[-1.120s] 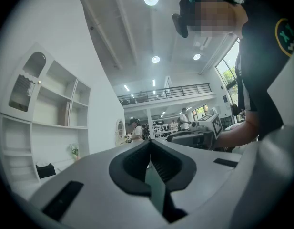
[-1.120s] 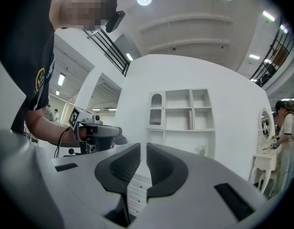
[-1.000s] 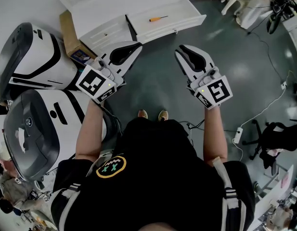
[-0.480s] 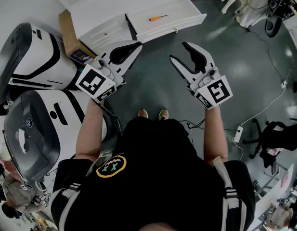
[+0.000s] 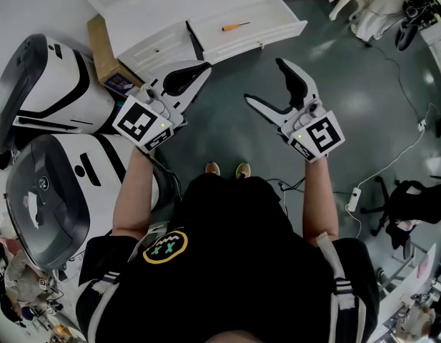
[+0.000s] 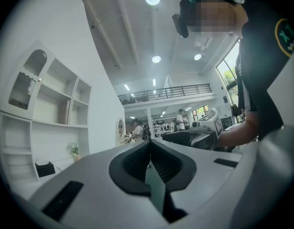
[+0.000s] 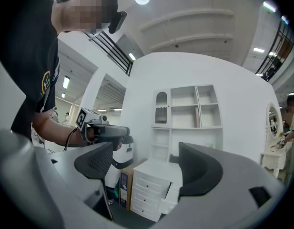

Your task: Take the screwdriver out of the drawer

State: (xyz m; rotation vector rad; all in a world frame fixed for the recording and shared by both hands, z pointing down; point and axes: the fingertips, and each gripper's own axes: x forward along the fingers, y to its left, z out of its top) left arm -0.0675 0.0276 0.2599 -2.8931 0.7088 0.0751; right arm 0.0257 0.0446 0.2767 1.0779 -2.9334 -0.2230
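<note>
The screwdriver point(image 5: 234, 27) lies in the open drawer point(image 5: 274, 18), well apart from both grippers. The left gripper point(image 5: 203, 68) is clenched and empty. The right gripper point(image 5: 264, 81) has just been opening, with nothing between its jaws. The right gripper view hides the drawer's inside.

Black T-shirt point(image 5: 227, 277), yellow-ringed badge point(image 5: 165, 247); white, black-padded left gripper point(image 5: 204, 67) and right gripper point(image 5: 264, 81)

You have the screwdriver point(image 5: 233, 27) lying flat inside the drawer point(image 5: 281, 18), far ahead of you. It is a slim tool, its orange handle toward the left and its thin shaft pointing right. The drawer is white, shallow and pulled open, with the screwdriver left of its middle.
</note>
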